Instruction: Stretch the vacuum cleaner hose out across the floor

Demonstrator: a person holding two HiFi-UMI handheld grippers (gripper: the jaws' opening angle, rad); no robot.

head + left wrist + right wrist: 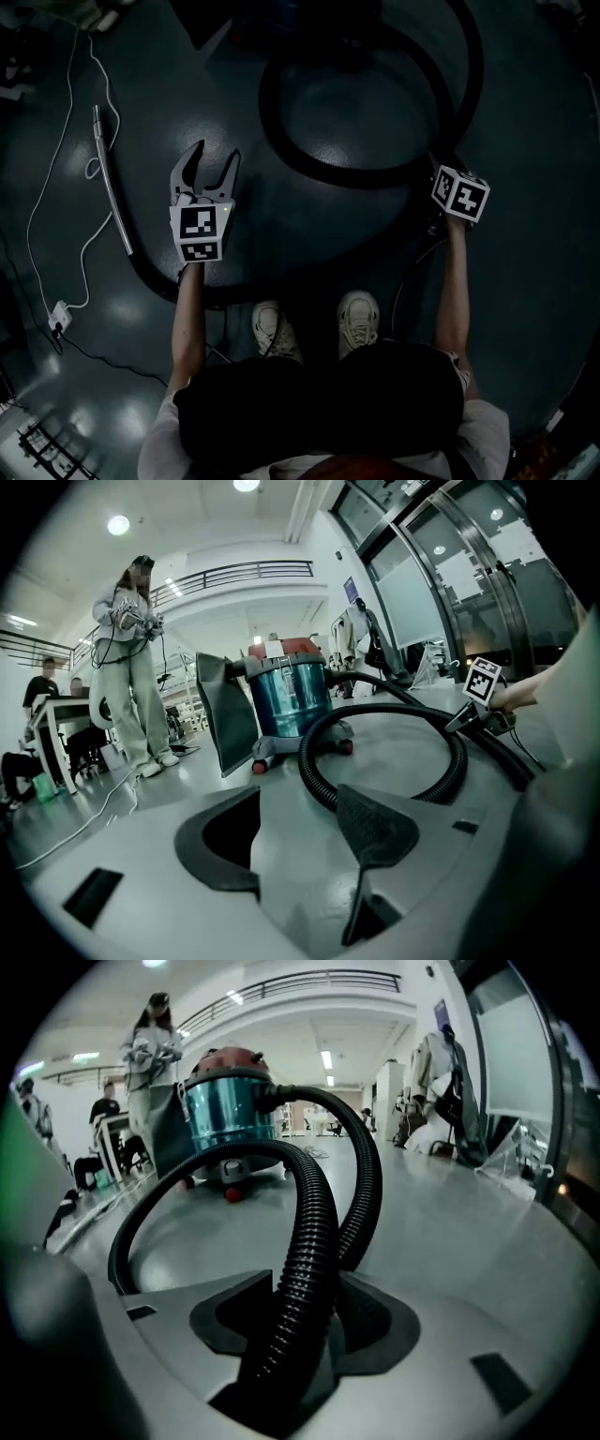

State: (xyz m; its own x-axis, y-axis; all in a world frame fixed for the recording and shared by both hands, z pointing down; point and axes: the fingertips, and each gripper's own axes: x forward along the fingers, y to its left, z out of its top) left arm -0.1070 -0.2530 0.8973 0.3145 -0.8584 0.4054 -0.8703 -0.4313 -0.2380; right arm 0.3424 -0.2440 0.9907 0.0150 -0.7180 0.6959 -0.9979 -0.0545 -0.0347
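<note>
The hose (pixel 349 178) is black, ribbed along its whole length and faintly glossy. It lies in a wide loop on the dark floor (pixel 525 141) in the upper centre of the head view, not stretched out. In the right gripper view it leaves the side of the vacuum cleaner (pixel 225 1110), a teal drum with a red top in the upper left of that frame. From there it arches up and over, drops to the floor and curls round to the left. At the centre of that frame the near stretch crosses in front of the far one.

The right gripper (pixel 305 1321) is clenched on that near stretch: the ribbed tube fills the gap between the jaws and both pads touch it. In the head view this gripper sits at centre right, at the lower right edge of the loop.

The left gripper (pixel 217 155) is left of centre in the head view, beside the loop's left side and apart from it — its jaws are spread and released, and in its own view the loop lies beyond their tips.

A metal wand (pixel 112 183) lies on the floor at the left of the head view, with a white cable (pixel 42 206) winding further left. The person's pale shoes (pixel 356 319) stand at lower centre.
</note>
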